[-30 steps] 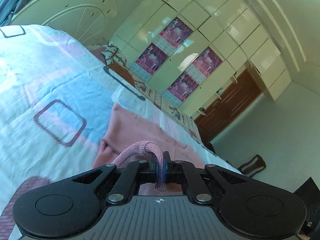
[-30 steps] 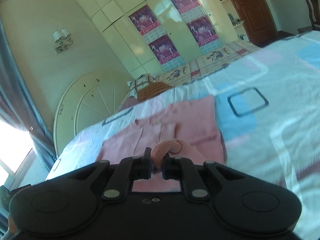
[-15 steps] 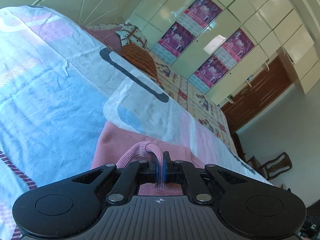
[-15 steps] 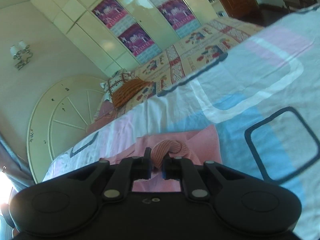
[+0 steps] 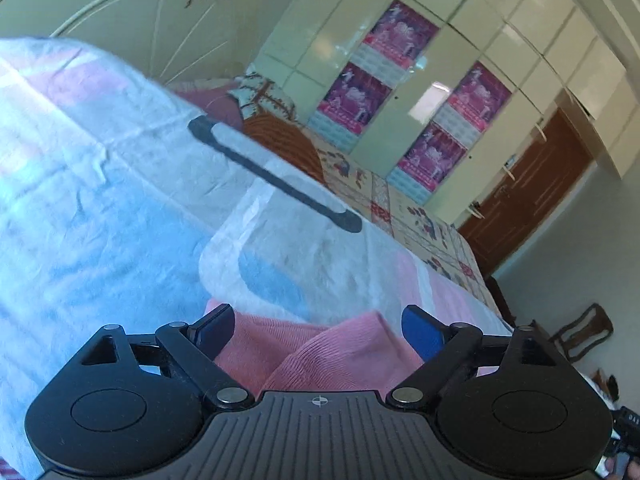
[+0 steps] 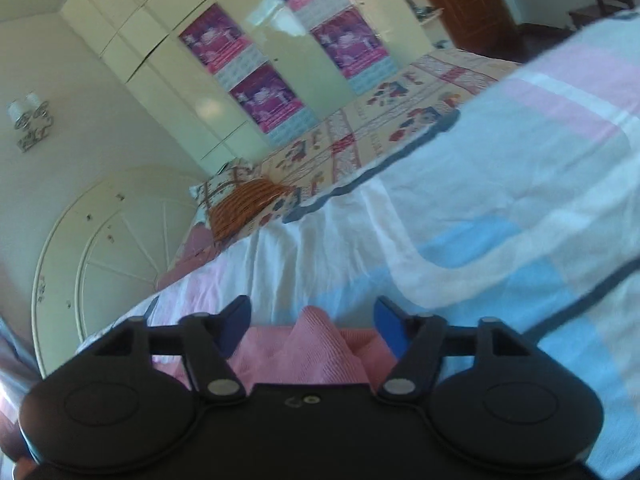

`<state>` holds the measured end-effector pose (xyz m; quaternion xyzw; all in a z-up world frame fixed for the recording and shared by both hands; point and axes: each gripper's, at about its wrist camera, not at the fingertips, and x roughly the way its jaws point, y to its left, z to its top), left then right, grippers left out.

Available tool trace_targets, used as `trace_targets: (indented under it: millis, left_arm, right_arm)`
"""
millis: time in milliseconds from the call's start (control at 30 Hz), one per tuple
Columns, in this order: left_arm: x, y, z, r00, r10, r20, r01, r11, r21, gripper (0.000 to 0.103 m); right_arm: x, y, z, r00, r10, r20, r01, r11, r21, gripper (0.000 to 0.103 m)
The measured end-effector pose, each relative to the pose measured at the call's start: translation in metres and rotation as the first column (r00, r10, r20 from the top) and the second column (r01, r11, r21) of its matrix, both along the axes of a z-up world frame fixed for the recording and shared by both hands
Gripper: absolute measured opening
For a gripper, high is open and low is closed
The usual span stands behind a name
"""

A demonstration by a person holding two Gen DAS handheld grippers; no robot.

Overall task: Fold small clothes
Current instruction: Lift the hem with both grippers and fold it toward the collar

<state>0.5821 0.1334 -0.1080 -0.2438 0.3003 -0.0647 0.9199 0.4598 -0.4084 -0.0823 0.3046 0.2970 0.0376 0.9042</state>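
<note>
Both claws are opening. The left claw [image 5: 318,326] is spreading wide over the pink knit [image 5: 340,354], which is lying between its fingers on the bed [image 5: 120,220], pads apparently clear of it. The right claw [image 6: 312,322] is also parting, a peak of the knit [image 6: 316,344] standing untouched between its fingers.

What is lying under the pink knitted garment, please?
The pink garment lies on the patterned bedsheet, visible around it. Whatever is directly beneath the garment is covered.
</note>
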Motion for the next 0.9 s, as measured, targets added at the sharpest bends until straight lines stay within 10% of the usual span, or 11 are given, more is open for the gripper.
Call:
trace_targets:
  millis: [167, 400, 433, 567, 733, 900]
  left_arm:
    - [0.013, -0.018, 0.010, 0.981, -0.193, -0.011, 0.189, 0.946, 0.262, 0.085]
    - [0.016, -0.056, 0.001, 0.942, -0.318, -0.107, 0.327, 0.803, 0.499, 0.040]
    - [0.012, -0.059, 0.002, 0.946, -0.311, -0.087, 0.310, 0.799, 0.515, 0.010]
    - [-0.018, -0.043, 0.016, 0.979, -0.145, 0.145, 0.059, 0.877, 0.477, 0.000]
    - [0.002, -0.011, -0.005, 0.999, 0.014, 0.032, -0.025, 0.918, 0.396, 0.000]
    - [0.001, -0.021, 0.001, 0.995, -0.098, 0.030, 0.078, 0.914, 0.399, 0.007]
  right_arm:
    - [0.005, 0.007, 0.004, 0.996, 0.076, -0.038, -0.081, 0.982, -0.171, 0.043]
    - [0.014, 0.038, 0.001, 0.974, 0.201, -0.104, -0.225, 0.913, -0.340, 0.034]
    - [0.015, 0.046, 0.000, 0.969, 0.211, -0.126, -0.244, 0.893, -0.379, 0.015]
    - [-0.004, 0.055, 0.012, 0.986, 0.168, 0.006, -0.145, 0.872, -0.467, 0.007]
    - [0.002, 0.043, 0.002, 0.998, 0.059, -0.001, -0.052, 0.874, -0.484, 0.007]
    - [0.008, 0.041, -0.012, 0.998, 0.034, -0.052, -0.055, 0.885, -0.462, 0.014]
